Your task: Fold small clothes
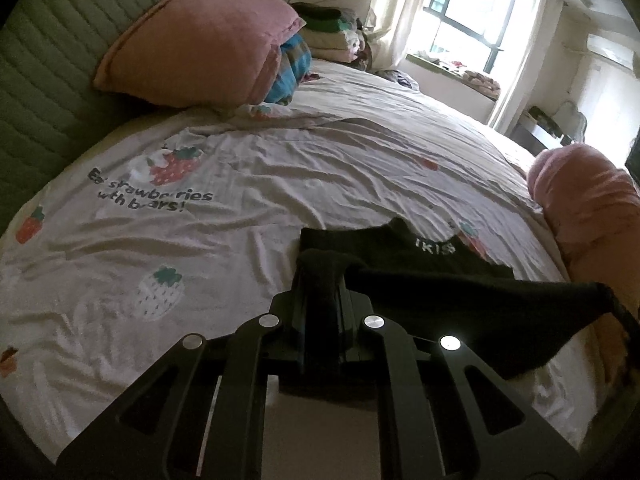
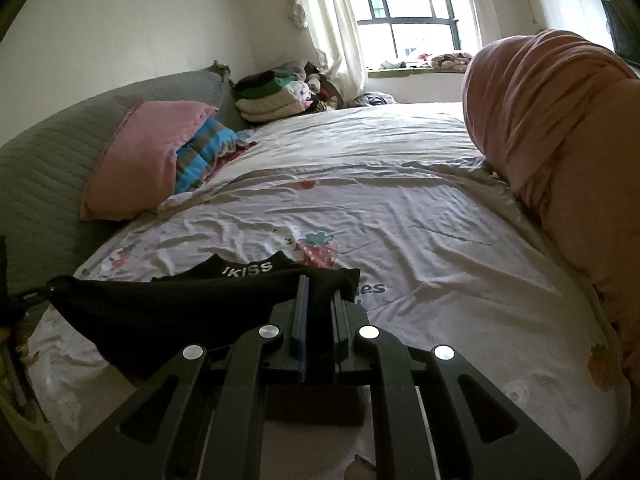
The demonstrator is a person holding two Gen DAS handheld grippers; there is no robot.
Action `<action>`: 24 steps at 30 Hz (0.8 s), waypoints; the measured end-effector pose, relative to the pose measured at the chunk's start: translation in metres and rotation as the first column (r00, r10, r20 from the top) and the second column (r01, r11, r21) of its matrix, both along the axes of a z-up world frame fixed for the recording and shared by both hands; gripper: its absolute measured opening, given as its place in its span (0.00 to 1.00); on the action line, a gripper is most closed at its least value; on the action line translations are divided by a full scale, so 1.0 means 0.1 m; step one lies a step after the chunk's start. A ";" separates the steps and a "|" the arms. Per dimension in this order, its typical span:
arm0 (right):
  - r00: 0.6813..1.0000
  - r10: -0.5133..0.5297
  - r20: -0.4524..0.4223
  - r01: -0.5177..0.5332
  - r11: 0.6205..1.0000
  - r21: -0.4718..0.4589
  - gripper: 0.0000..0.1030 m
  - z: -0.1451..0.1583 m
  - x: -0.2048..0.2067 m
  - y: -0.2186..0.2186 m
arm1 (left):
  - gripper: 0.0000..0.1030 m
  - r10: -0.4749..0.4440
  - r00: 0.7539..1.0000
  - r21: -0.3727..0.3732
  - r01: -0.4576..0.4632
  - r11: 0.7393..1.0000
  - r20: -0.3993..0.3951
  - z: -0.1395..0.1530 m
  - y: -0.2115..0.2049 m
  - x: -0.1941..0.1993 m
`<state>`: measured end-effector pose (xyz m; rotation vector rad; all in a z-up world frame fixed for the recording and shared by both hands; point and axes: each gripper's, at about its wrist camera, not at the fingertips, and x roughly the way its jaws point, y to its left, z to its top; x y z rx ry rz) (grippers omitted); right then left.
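Left hand-held gripper [image 1: 320, 276] pinching one corner of soft black underwear [image 1: 440, 292], right hand-held gripper [image 2: 320, 292] clamped on the opposite corner, garment stretched just above wrinkled strawberry-print bedsheet [image 1: 240, 168], white waistband lettering, quilted pink pillow [image 1: 200, 36], right view alone shows whole folded clothes stack [image 2: 272, 96].

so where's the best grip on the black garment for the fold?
Probably the two corners of its near edge, one per gripper, as now: left gripper and right gripper each pinch the black garment there, approaching from the near side. The taut span between them keeps the edge straight; the waistband rests on the sheet.
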<state>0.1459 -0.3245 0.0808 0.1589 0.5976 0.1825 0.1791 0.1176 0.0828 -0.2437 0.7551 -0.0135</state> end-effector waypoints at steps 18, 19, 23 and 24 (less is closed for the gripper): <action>0.994 -0.047 -0.101 0.045 0.999 -0.028 0.08 -0.40 0.59 0.08 | 0.05 0.027 0.999 0.068 -0.024 0.997 -0.039 -0.40 -0.06 0.54; 0.993 -0.051 -0.109 0.048 0.998 -0.030 0.08 -0.44 0.62 0.09 | 0.05 0.026 0.999 0.069 -0.023 0.997 -0.042 -0.42 -0.06 0.55; 0.990 -0.064 -0.126 0.059 0.998 -0.037 0.08 -0.55 0.70 0.11 | 0.05 0.014 0.999 0.082 -0.010 0.997 -0.053 -0.51 -0.08 0.62; 0.989 -0.068 -0.130 0.063 0.997 -0.039 0.08 -0.57 0.71 0.12 | 0.06 0.009 0.998 0.082 -0.004 0.997 -0.056 -0.52 -0.09 0.63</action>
